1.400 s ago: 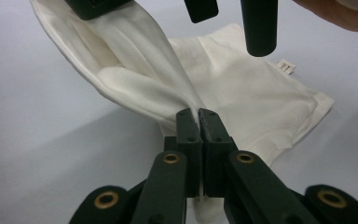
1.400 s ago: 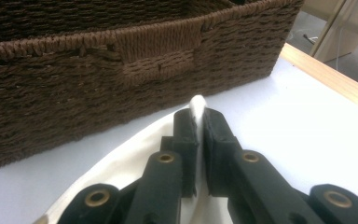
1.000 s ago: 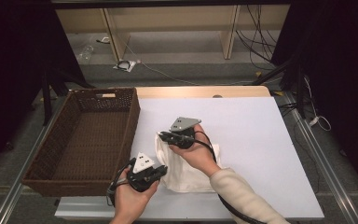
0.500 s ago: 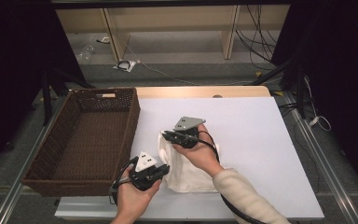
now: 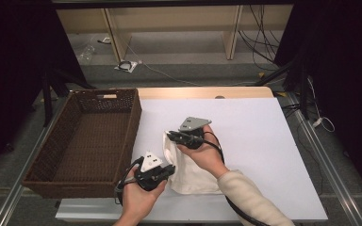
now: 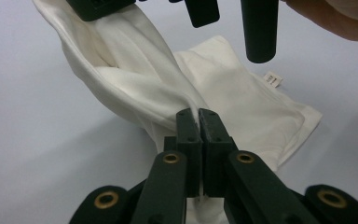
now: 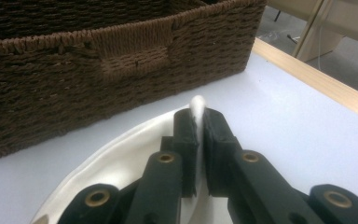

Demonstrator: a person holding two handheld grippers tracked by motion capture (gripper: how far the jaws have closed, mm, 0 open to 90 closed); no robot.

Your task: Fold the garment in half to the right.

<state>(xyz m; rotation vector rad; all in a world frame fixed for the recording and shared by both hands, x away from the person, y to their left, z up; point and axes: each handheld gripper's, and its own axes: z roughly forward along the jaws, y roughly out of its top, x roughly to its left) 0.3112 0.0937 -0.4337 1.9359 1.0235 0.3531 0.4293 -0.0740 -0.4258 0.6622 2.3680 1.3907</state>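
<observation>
— High view first: what's on the white-topped bench (image 5: 264,141)?

— A white cloth bag (image 5: 188,169) lies near the front edge, just right of a dark brown woven wicker basket (image 5: 80,141). The left tongs (image 5: 169,168) hold its near left edge, and the right tongs (image 5: 170,136) hold its far left corner, lifted a little off the bench.

— And the left gripper view?

— There the left tongs (image 6: 198,116) are closed on a gathered fold of the cloth bag (image 6: 242,93). From them the fabric runs up taut to the right tongs (image 6: 100,7) at the top of the frame, while the rest lies flat on the bench (image 6: 37,140). A small white label (image 6: 272,79) sticks out of the bag's far seam.

— Right gripper view?

— The right tongs (image 7: 197,116) are shut on the bag's edge (image 7: 121,163), a tuft of cloth poking up between the tips. Behind stands the basket's side wall (image 7: 74,79), its handle slot facing the camera, near the bag but apart from it.
</observation>
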